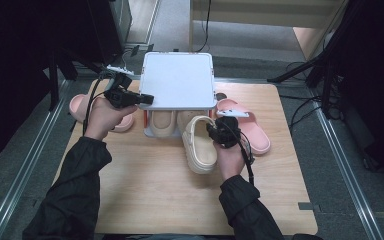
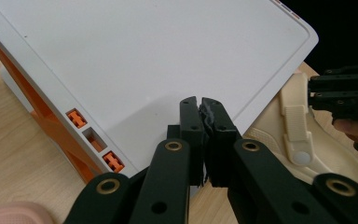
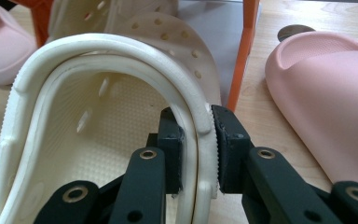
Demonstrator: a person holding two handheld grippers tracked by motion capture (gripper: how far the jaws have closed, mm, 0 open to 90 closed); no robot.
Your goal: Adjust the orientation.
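A white-topped rack (image 1: 179,80) on orange legs stands at the table's far middle. My left gripper (image 1: 147,99) is shut, with its tips (image 2: 200,109) at the left edge of the rack's white top (image 2: 135,60). A cream clog (image 1: 200,147) lies just in front of the rack, and my right gripper (image 1: 219,127) is shut on its right side wall. In the right gripper view the two pads (image 3: 198,116) pinch the clog's thick ribbed rim (image 3: 98,51). The right gripper (image 2: 342,93) also appears beside the clog (image 2: 303,140) in the left gripper view.
A second cream clog (image 1: 162,121) lies under the rack. One pink slide (image 1: 79,106) sits left of the rack behind my left hand, another (image 1: 252,131) right of the held clog (image 3: 326,88). An orange rack leg (image 3: 243,51) stands close ahead of the right gripper.
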